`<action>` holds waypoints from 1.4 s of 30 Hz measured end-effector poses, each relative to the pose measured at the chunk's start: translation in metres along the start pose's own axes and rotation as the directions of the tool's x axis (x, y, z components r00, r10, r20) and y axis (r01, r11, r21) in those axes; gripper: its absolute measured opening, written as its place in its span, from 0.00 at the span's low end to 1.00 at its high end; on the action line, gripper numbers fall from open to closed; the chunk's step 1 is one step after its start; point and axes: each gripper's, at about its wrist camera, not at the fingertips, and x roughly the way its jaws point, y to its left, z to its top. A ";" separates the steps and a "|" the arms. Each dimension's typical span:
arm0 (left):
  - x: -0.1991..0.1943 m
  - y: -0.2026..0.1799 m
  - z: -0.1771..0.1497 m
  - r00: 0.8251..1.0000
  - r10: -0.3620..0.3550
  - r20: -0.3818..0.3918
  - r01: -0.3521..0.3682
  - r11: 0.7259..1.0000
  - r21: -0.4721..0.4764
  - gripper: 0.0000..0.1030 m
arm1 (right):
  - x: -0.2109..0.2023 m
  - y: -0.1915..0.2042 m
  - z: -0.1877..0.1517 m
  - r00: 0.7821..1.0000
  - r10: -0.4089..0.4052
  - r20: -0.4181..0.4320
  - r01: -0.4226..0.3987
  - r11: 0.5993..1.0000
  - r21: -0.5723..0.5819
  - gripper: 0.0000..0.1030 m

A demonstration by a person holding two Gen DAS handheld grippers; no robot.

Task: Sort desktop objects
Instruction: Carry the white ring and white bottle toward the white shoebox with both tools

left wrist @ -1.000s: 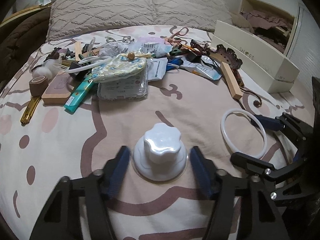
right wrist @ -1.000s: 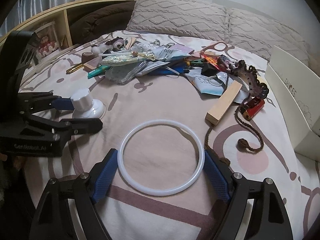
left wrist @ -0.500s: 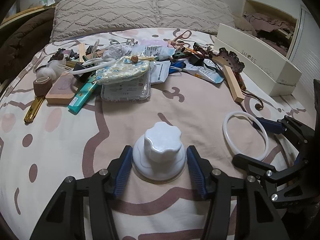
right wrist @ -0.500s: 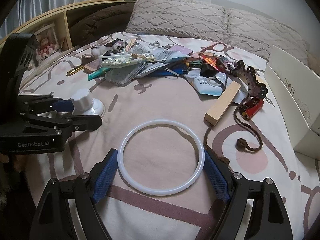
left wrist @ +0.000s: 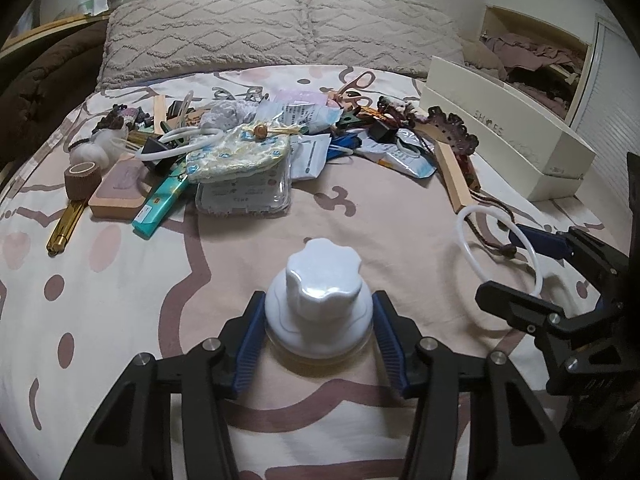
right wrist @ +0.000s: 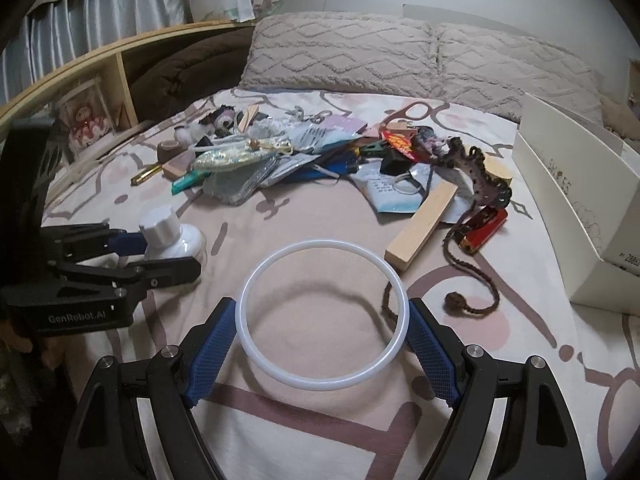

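A white suction knob (left wrist: 322,280) with a scalloped cap stands on the patterned bedspread. My left gripper (left wrist: 318,308) straddles it, its jaws closing, and the blue pads touch both sides of the round base. From the right wrist view, the knob (right wrist: 162,226) sits between the left gripper's (right wrist: 164,256) fingers. A thin white ring (right wrist: 320,244) hangs a little above the bedspread and casts a shadow. My right gripper (right wrist: 320,312) is shut on it, one pad against each side. In the left wrist view the ring (left wrist: 460,220) and right gripper (left wrist: 502,264) are at the right.
A pile of small items (left wrist: 240,148) lies across the middle of the bed. A wooden block (right wrist: 420,224), a red lighter (right wrist: 484,226) and a brown braided cord (right wrist: 472,268) lie just past the ring. A cream shoe box (right wrist: 580,200) stands right, pillows behind.
The left gripper's jaws have narrowed onto the knob's base. The right gripper has raised the ring slightly off the bedspread, so a shadow now shows under it.
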 end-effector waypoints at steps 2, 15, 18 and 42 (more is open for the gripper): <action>-0.001 -0.001 0.000 1.000 -0.001 0.005 0.001 1.000 0.003 0.50 | -0.001 -0.001 0.000 1.000 -0.004 0.003 0.004 1.000 0.003 0.82; -0.020 -0.011 0.008 0.998 -0.021 0.060 0.019 1.000 0.022 0.50 | -0.022 -0.002 0.006 0.998 -0.020 0.056 0.020 1.000 0.014 0.82; -0.026 -0.016 0.008 0.997 -0.024 0.070 0.022 0.999 0.031 0.50 | -0.028 -0.001 0.006 0.997 -0.027 0.066 0.026 1.000 0.013 0.82; -0.064 -0.079 0.030 0.983 -0.115 0.142 0.101 0.990 0.097 0.50 | -0.102 -0.032 0.003 0.982 -0.089 0.167 0.079 0.995 0.068 0.82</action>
